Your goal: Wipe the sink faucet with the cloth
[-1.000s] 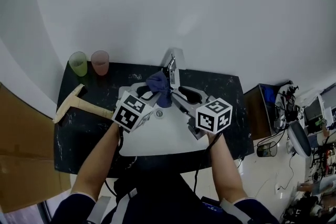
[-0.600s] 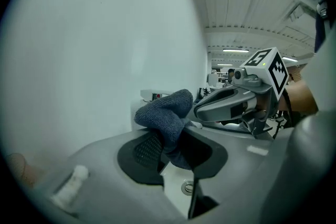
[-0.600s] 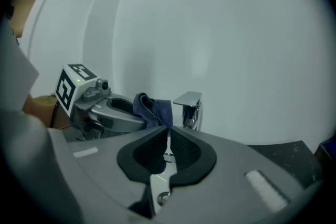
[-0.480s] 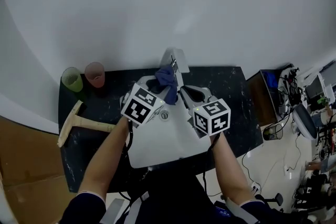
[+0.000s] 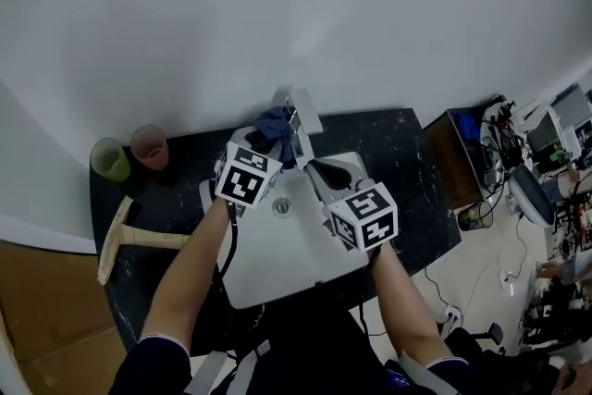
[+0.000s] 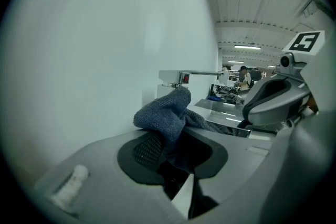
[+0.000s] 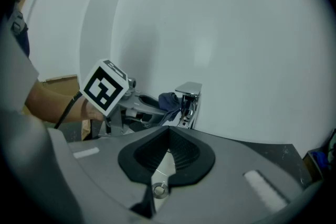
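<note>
Left gripper (image 6: 172,150) has its jaws clamped on a bunched-up blue-grey cloth (image 6: 164,115), which sticks up and out past the tips. Just beyond it there's the chrome faucet (image 6: 181,76) with a little red mark on it. The top of the cloth comes right up under that mark, but I honestly can't tell if it's touching. A plain white wall (image 6: 89,44) fills the whole left side. The right gripper (image 6: 252,114) sits over on the right with its marker cube (image 6: 305,41) up top. Way off in the back there are ceiling strip lights (image 6: 253,47) and a person (image 6: 243,74) standing.
</note>
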Demonstrator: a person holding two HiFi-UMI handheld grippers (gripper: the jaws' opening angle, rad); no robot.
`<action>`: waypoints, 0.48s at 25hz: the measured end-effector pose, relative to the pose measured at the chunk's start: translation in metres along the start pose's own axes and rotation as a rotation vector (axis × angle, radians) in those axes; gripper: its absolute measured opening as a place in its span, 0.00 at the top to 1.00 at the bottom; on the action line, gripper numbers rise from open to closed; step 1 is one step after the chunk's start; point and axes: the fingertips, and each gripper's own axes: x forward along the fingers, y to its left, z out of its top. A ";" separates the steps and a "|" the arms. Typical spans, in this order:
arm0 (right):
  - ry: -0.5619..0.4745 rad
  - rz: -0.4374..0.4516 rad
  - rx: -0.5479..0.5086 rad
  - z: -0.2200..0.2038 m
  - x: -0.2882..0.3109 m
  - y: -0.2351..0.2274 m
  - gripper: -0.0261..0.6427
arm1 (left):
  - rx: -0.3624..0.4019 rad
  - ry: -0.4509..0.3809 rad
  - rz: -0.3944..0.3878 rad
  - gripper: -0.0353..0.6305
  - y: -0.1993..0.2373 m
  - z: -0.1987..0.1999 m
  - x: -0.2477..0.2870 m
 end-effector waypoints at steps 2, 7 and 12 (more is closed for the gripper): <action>-0.005 0.000 -0.003 0.000 -0.001 0.000 0.95 | 0.004 0.017 0.002 0.80 0.006 -0.004 0.008; -0.010 0.008 0.005 -0.001 0.000 0.003 0.95 | 0.028 0.104 0.034 0.81 0.022 -0.019 0.020; -0.014 0.016 0.005 0.000 -0.001 0.003 0.95 | 0.069 0.184 0.042 0.81 0.027 -0.030 0.030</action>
